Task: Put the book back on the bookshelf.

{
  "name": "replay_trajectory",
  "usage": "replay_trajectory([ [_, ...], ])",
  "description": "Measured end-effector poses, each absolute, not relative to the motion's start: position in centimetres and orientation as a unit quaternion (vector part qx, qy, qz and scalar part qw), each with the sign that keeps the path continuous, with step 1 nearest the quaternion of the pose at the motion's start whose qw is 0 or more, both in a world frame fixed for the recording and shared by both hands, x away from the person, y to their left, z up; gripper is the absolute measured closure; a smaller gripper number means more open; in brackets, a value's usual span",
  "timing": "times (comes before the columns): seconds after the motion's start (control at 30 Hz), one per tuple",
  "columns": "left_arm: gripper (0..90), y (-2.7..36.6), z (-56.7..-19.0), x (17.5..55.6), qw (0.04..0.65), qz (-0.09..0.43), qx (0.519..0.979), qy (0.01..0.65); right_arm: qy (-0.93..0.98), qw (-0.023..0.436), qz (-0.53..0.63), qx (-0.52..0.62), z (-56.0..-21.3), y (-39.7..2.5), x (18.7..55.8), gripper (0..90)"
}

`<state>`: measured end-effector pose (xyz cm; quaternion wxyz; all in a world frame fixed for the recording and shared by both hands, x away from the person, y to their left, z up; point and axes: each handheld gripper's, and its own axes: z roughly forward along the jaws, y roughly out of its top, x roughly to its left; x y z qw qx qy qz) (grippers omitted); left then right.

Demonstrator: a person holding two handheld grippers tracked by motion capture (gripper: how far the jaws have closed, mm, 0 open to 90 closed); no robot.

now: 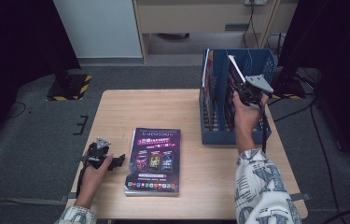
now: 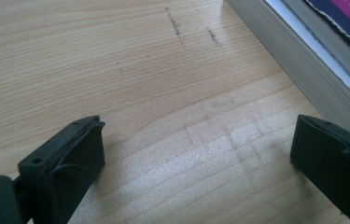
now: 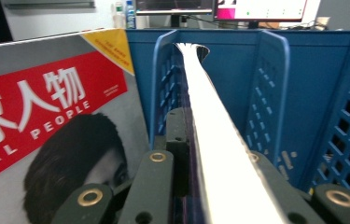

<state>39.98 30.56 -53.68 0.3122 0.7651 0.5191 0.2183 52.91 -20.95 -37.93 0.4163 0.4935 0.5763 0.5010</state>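
Right hand-held gripper (image 1: 243, 95) clamps magazine (image 1: 236, 74) edge inside rack (image 1: 256, 135).

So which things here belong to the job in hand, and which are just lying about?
In the job:
- right tool, shut on a magazine
- blue file rack
- purple book flat on the table
- left tool, open beside it

Lying about:
- red-covered magazine already in the rack
- floor cables

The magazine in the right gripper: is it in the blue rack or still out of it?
Partly in. The magazine, clamped in the right gripper, stands tilted between the dividers of the blue rack, its top edge above them.
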Motion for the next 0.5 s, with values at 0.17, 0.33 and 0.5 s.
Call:
replay_trajectory([
  [0.17,2.0,30.56,-53.68,39.98,0.312,0.218,0.766,0.518,0.566,0.428,0.497,0.500,-37.49,-20.98,53.10,82.7],
  [0.33,2.0,30.56,-53.68,39.98,0.312,0.218,0.766,0.518,0.558,0.445,0.488,0.503,-37.08,-21.13,53.34,82.7],
  [0.5,2.0,30.56,-53.68,39.99,0.312,0.218,0.766,0.518,0.553,0.449,0.485,0.507,-37.23,-21.23,53.62,82.7],
])
